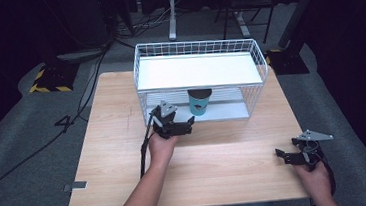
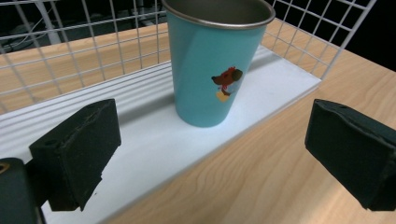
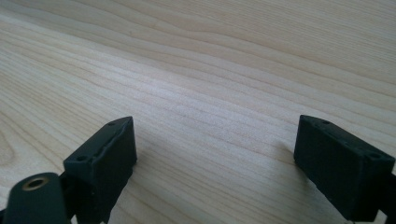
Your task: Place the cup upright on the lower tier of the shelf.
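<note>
Now I'm lining my released left claw (image 2: 210, 154) up on the teal cup (image 2: 215, 60).
Next I'm judging: ease forward on the lower shelf (image 2: 154, 140), straddle it, clench.

A light wooden desk (image 1: 126, 168) stands on grey carpet (image 1: 19, 147). Black cables (image 1: 78, 104) trail across the floor at the left. A yellow-and-black striped base (image 1: 48, 79) sits beyond them.

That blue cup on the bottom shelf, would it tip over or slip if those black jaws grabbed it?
The cup looks like rigid painted metal with a steel rim, so it probably won't crush. Its glossy, tapered wall may slide in a loose grip. Its base is narrower than its mouth, so a push near the rim could tip it on the shelf.
</note>
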Demonstrator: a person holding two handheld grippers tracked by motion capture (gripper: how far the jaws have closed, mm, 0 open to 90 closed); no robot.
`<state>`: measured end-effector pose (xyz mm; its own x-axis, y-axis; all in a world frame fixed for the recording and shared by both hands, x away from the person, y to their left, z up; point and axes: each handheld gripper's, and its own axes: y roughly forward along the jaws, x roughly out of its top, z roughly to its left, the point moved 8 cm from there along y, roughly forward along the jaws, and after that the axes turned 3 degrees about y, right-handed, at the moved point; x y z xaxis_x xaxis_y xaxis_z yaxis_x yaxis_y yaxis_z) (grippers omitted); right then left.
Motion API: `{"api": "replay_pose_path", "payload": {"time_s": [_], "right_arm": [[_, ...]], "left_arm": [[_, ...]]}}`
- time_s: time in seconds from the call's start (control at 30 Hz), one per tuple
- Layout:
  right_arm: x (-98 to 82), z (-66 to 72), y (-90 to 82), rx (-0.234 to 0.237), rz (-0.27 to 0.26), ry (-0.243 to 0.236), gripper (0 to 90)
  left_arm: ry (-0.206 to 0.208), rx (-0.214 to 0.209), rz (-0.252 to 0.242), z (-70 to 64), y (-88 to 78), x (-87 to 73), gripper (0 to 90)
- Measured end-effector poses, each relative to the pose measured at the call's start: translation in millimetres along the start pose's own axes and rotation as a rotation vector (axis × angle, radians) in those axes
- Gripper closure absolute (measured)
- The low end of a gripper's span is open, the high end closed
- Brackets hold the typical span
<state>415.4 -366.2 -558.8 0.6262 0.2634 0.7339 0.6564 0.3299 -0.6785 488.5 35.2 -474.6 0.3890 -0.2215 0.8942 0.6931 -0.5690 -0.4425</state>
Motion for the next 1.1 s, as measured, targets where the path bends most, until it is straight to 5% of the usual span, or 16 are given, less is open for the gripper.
{"api": "replay_pose_path", "payload": {"time_s": [0.33, 0.6, 1.1], "right_arm": [[0.9, 0.3, 1.0, -0.001, 0.001, -0.001, 13.3], [0.9, 0.4, 1.0, 0.001, 0.001, -0.001, 13.4], [1.1, 0.8, 1.0, 0.001, 0.0, -0.005, 14.2]], "left_arm": [[-0.001, -0.027, -0.007, -4.6, -42.7, -4.1, 4.9], [0.049, -0.031, -0.024, -10.8, -80.9, -5.9, 5.4], [0.089, -0.055, 0.017, -17.1, -127.6, -42.0, 5.5]]}}
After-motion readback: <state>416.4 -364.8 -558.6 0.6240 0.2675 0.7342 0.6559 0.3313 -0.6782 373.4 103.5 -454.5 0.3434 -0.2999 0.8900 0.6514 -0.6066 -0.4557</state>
